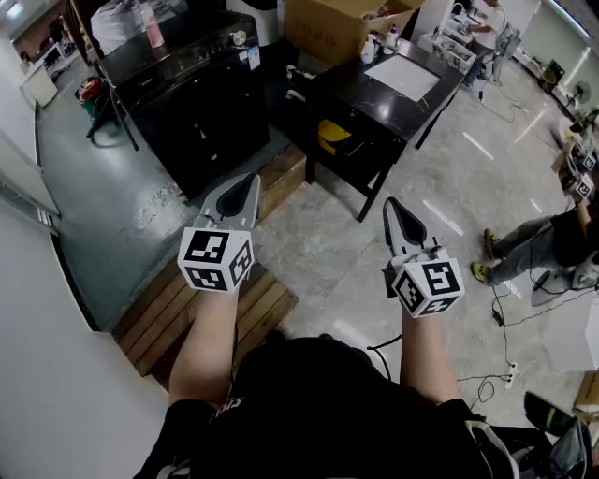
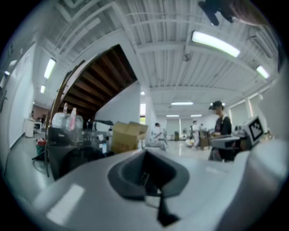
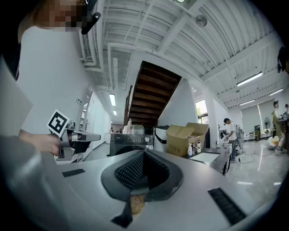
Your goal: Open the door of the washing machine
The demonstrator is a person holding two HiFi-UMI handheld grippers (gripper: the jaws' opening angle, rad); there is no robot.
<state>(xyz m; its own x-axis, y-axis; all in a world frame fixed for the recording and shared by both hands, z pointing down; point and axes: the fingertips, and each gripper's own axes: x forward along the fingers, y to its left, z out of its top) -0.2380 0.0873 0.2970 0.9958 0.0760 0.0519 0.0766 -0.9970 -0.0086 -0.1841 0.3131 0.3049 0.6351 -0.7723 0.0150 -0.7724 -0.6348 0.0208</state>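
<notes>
The black front-loading washing machine (image 1: 201, 108) stands on a wooden platform ahead and to the left, its door closed; it also shows as a dark block in the left gripper view (image 2: 67, 153) and the right gripper view (image 3: 124, 140). My left gripper (image 1: 247, 181) is held level in the air, shut and empty, pointing toward the machine's right side but well short of it. My right gripper (image 1: 390, 204) hovers level beside it over the tiled floor, also shut with nothing in it. In both gripper views the jaws meet with no gap between them.
A black table (image 1: 393, 94) stands right of the machine with a cardboard box (image 1: 342, 23) behind it. The wooden platform (image 1: 187, 309) runs along the white wall (image 1: 56, 393) at left. A person (image 1: 538, 243) sits on the floor at right, near cables (image 1: 496, 318).
</notes>
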